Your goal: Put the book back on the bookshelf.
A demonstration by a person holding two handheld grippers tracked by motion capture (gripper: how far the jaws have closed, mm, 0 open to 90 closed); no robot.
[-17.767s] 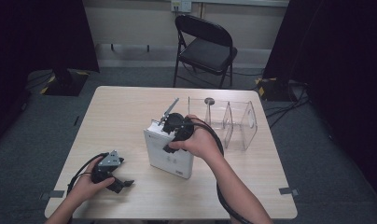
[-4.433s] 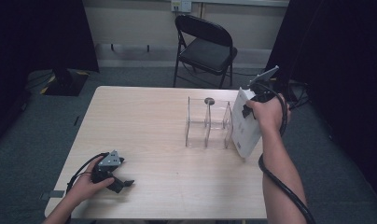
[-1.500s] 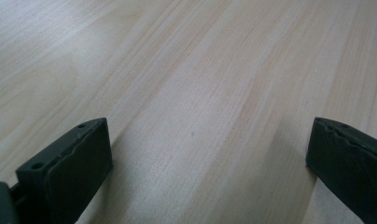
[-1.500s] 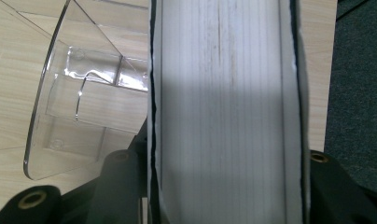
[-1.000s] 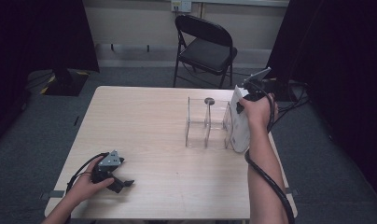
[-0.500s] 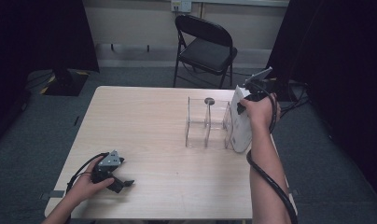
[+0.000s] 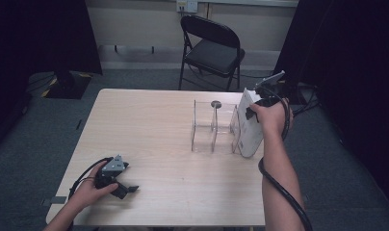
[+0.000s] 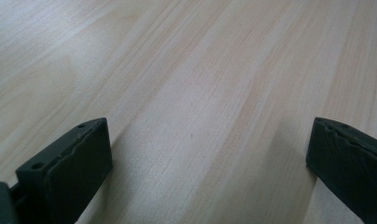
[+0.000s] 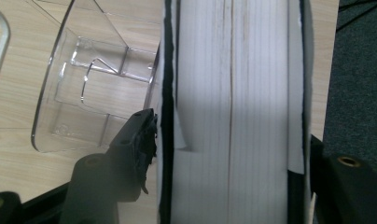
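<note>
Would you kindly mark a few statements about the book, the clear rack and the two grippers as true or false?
1. The white book stands upright at the right end of the clear rack. True.
2. The left gripper holds the book. False: its open jaws lie on the bare table.
3. The book lies flat mid-table. False: it stands on edge.
4. The right gripper has the book between its jaws, which have just been opening. True.

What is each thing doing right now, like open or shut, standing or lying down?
Book, standing upright at the rack's right end.
Rack, upright on the table.
Right gripper, jaws have just been opening, book between them.
Left gripper, open, nothing between its jaws, low over the table.
Chair, unfolded, nobody on it.
</note>
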